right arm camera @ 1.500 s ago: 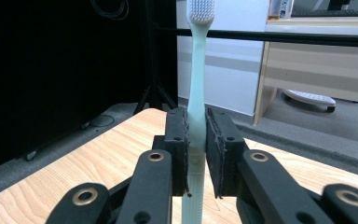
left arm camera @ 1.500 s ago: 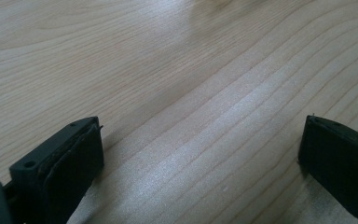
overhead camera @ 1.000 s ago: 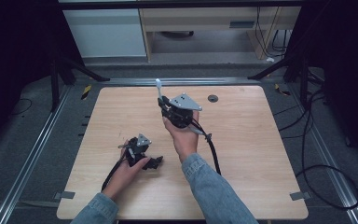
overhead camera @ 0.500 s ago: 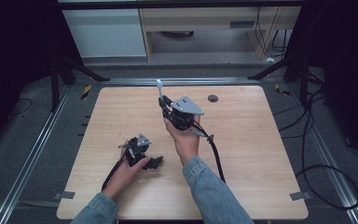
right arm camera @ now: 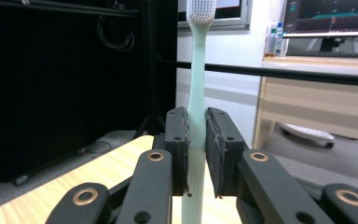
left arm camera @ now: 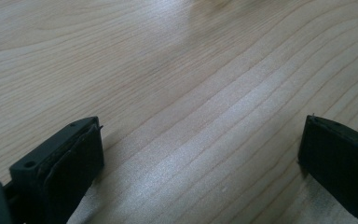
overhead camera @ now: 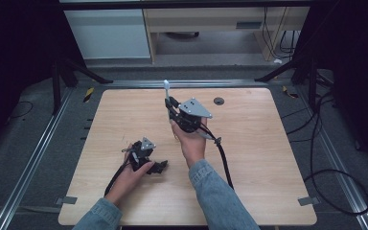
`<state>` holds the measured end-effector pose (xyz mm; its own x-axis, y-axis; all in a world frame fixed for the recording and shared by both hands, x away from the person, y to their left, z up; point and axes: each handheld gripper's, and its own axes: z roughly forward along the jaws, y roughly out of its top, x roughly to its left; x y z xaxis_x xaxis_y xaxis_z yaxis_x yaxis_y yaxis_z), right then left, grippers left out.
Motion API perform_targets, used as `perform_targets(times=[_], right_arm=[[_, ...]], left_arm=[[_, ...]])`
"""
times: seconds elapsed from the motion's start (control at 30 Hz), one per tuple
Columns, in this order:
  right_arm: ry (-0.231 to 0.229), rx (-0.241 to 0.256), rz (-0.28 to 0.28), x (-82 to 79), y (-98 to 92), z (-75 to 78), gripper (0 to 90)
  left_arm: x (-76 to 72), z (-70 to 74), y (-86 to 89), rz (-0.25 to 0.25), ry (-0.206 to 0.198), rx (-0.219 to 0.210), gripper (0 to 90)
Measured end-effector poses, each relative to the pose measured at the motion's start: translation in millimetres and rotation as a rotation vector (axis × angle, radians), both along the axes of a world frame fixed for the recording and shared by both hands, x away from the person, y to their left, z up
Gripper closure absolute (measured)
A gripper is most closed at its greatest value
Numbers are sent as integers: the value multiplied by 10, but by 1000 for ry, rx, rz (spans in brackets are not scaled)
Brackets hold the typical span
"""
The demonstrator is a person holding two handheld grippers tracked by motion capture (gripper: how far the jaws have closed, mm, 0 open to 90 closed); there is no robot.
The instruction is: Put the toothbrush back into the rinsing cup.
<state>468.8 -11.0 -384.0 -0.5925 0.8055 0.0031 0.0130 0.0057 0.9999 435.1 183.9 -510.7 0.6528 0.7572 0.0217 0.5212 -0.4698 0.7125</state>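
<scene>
Right gripper view: right gripper (right arm camera: 196,154), black ribbed pads clamped on slim pale-green plastic toothbrush (right arm camera: 196,93), white bristles above jaws; left gripper (left arm camera: 200,163) agape, empty, over pale wood-grain table (left arm camera: 177,70); black grommet (overhead camera: 219,100) beyond

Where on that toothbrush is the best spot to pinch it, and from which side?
On the straight handle, well below the bristles, squeezing its two flat sides. The right gripper does just that: its jaws are shut on the toothbrush mid-handle, holding it upright with the bristle head free on top. The head is likely too small to clamp firmly.
</scene>
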Motion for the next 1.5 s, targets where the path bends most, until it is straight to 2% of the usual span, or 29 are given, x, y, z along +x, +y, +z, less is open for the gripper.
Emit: perform_targets(times=[0.07,0.37,0.73,1.3,1.5], right_arm=[[-1,8,-2,0,4,-14,793],[-30,-15,-6,15,13,-57,793],[-23,-48,-8,-7,22,-147,792],[-6,-62,-38,20,-55,-227,793],[4,-70,-27,22,-53,-251,793]], left_arm=[[0,0,0,0,0,0,0],[0,-1,-1,-1,1,-1,0],[-1,-1,-3,0,0,0,0],[-1,-1,-3,0,0,0,0],[-1,-1,-3,0,0,0,0]])
